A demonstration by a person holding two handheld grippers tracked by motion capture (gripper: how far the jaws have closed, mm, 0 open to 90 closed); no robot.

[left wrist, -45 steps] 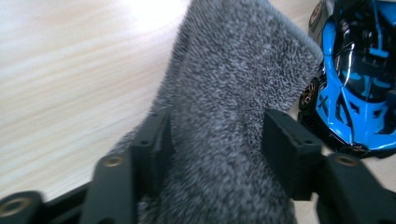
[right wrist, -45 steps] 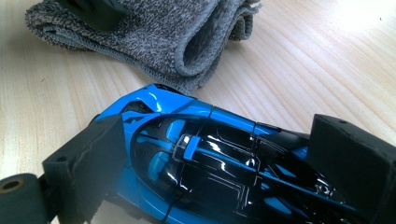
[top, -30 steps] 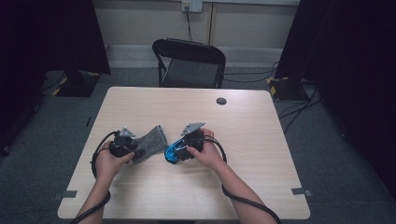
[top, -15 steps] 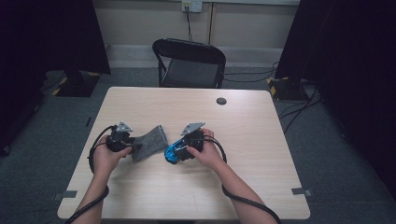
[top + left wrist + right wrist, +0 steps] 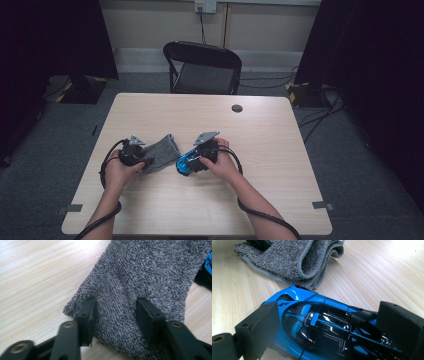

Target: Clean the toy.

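Two grippers meet mid-surface: the right gripper (image 5: 192,161) has its jaws clamped across a blue toy car (image 5: 322,325), its long axis pointing at the grey cloth (image 5: 161,153) just beside it. The left gripper (image 5: 115,312) has just been closing its jaws on that cloth's near end, probably pinching it already.

Toy car (image 5: 329,332): we see its tail run off the lower right edge.
Grey cloth (image 5: 140,290): we lose its far end beyond the top edge.
Forearms: cut at the bottom edge.
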